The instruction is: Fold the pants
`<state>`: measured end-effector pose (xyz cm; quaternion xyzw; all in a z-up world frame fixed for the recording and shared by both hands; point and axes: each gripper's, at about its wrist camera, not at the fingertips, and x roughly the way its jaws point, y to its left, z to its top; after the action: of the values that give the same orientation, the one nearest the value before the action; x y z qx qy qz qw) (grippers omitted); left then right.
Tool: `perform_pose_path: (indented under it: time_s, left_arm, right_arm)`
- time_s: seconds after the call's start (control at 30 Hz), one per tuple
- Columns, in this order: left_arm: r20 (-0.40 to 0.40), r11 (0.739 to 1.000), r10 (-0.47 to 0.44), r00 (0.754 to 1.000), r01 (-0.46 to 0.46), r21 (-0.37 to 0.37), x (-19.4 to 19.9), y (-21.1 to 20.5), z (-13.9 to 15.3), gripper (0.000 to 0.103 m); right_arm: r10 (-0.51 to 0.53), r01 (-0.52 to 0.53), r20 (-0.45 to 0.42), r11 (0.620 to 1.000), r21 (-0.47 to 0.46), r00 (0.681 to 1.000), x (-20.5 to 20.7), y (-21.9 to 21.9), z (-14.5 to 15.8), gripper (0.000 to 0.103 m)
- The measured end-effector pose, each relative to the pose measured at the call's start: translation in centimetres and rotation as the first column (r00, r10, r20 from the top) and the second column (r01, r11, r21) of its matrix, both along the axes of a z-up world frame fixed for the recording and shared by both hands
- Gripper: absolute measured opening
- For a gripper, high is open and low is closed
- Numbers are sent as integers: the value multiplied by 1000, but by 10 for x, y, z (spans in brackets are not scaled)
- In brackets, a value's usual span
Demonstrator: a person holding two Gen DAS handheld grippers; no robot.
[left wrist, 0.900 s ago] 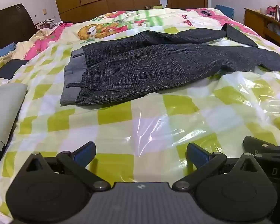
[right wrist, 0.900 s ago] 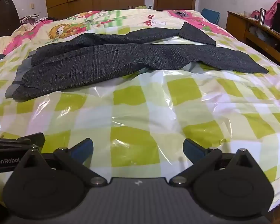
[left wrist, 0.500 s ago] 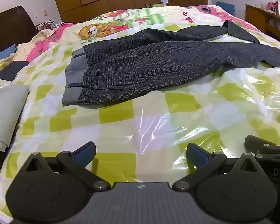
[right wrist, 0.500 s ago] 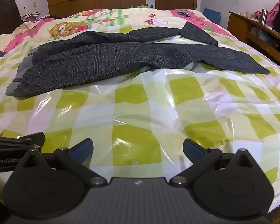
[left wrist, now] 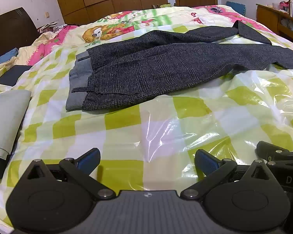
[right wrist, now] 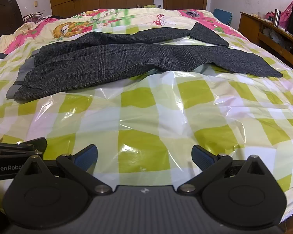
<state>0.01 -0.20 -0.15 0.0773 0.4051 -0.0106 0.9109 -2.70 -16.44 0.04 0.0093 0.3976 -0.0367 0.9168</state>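
Observation:
Dark grey checked pants (left wrist: pixel 156 72) (right wrist: pixel 115 64) lie spread across the bed, grey waistband lining to the left, both legs running right, the far leg's hem folded back. My left gripper (left wrist: pixel 147 160) hovers open over the green-and-white checked plastic sheet (left wrist: pixel 127 120), well short of the pants, nothing between its blue pads. My right gripper (right wrist: pixel 144 156) is open too, over the same sheet (right wrist: pixel 142 117), near the front edge, empty. Each gripper's side shows at the edge of the other's view.
Folded grey cloth (left wrist: pixel 5 117) lies at the left bed edge, a dark flat item (left wrist: pixel 11 75) behind it. A cartoon quilt (right wrist: pixel 107 21) covers the far bed. A wooden sideboard (right wrist: pixel 267 31) with a metal flask stands right; wardrobe and door stand behind.
Both views have drawn slightly back and up, so the pants sit a little farther off. Both grippers stay open and empty.

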Motion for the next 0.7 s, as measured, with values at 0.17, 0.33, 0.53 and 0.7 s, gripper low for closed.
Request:
perform_pose_path:
  time_s: [0.17,0.33,0.53,0.7]
  left_arm:
    - [0,1000,0,1000,0,0,0,0,0,103]
    - [1,1000,1,1000,-1,1,0,0,0,103]
    - [8,1000,0,1000,0,8,0,1,1,103]
    - [15,1000,-1,1000,1,15,-1,0,0,103]
  right_arm:
    - [0,0,0,1000,0,1000,0,0,0,102]
    - [0,0,-1,1000,0,1000,0,0,0,102]
    - [10,-10,1,1000,-12,1000,0,3,-1,102]
    - [12,-12,1,1000,-12,1000,0,4,-1,102]
